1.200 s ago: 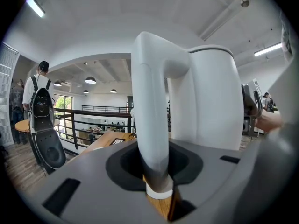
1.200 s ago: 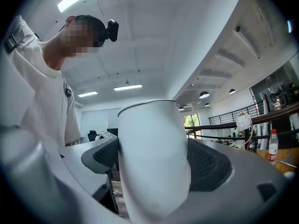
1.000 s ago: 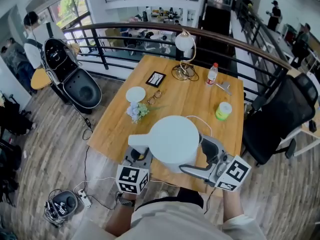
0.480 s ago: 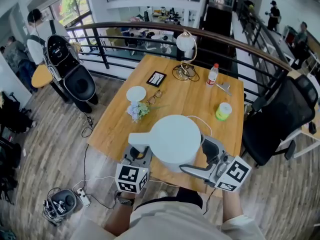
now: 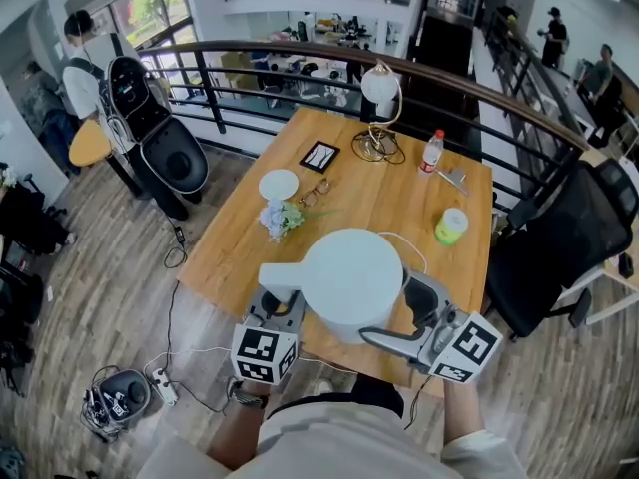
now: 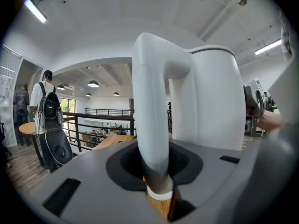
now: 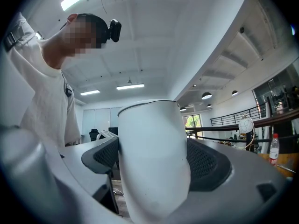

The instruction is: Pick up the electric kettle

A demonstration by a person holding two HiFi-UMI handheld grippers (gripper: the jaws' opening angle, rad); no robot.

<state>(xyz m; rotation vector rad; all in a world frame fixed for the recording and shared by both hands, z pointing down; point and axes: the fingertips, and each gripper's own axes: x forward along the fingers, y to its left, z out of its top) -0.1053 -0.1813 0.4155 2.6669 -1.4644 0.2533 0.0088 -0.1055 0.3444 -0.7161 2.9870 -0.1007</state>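
Note:
The white electric kettle (image 5: pixel 349 277) hangs above the near edge of the wooden table (image 5: pixel 379 203), held between both grippers. My left gripper (image 5: pixel 281 312) is shut on its white handle (image 6: pixel 149 125), which stands upright between the jaws of that gripper (image 6: pixel 156 174). My right gripper (image 5: pixel 407 317) is shut on the kettle's round body (image 7: pixel 152 162), and the black meshed pads (image 7: pixel 210 160) of that gripper (image 7: pixel 152 169) press on it from both sides. The kettle's base is hidden.
On the table stand a lamp (image 5: pixel 381 86), a bottle (image 5: pixel 431 151), a green cup (image 5: pixel 450 226), a white dish (image 5: pixel 279 184), flowers (image 5: pixel 277 218), glasses (image 5: pixel 313 194) and a small frame (image 5: pixel 320 156). A black office chair (image 5: pixel 569 238) stands at the right. A railing (image 5: pixel 300 63) runs behind.
The kettle and both grippers hold still. Only the head view has shifted slightly, and the person at the far left has moved a little.

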